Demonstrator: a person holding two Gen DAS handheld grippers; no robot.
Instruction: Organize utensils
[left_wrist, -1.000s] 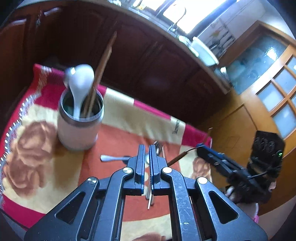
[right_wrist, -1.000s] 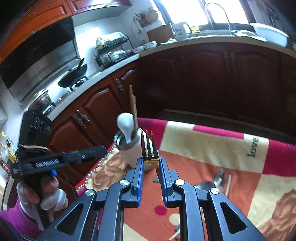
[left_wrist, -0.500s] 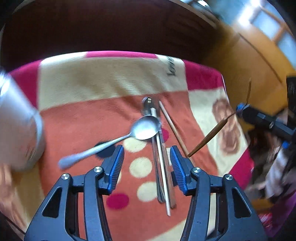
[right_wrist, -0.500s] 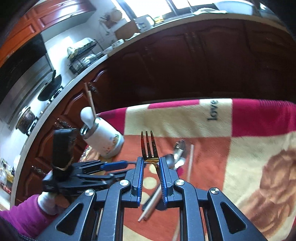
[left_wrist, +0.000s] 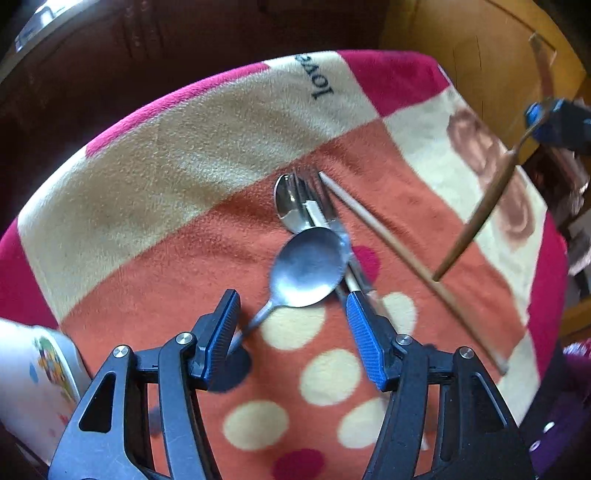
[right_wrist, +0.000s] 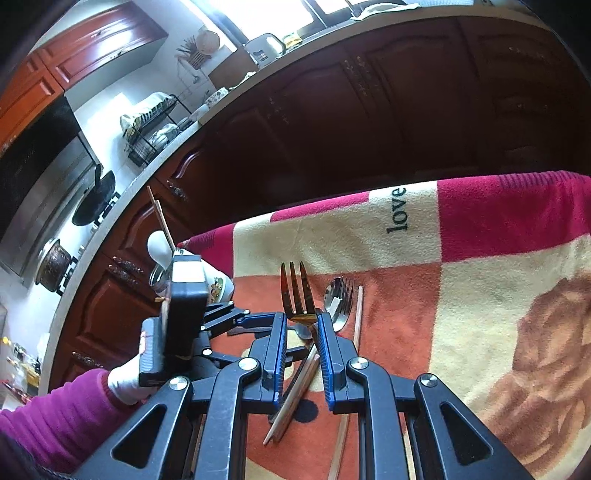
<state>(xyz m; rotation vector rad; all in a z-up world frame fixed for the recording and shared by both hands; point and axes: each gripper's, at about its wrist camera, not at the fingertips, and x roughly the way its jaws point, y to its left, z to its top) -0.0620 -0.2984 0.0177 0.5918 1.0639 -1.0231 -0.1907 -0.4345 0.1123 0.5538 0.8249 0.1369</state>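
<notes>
A kitchen table draped in a soft fleece blanket (left_wrist: 207, 155), patterned in red, cream and orange, with loose cutlery lying in a small pile near its middle. The left gripper (left_wrist: 291, 325) hangs over that pile pointing steeply down, and its jaws have just been opening; they now stand wide with nothing pressed between them. Directly ahead of it lies a steel spoon (left_wrist: 308, 267), bowl up, its thin handle running back toward the left-hand finger, with another spoon, a fork and a pale chopstick (left_wrist: 373, 229) just beyond, partly overlapping. The right gripper (right_wrist: 300, 332) is narrowly closed on a gold-coloured fork (right_wrist: 295, 291), tines pointing forward, held over the same pile. A white utensil holder (right_wrist: 218, 286) stands at the blanket's left edge, already holding a white spoon and chopsticks. The steel spoon looks light, rigid and slick, and it lies flat on yielding fabric, so I would judge the narrow neck just behind the bowl the surest place to pinch, pressing slightly into the fleece
</notes>
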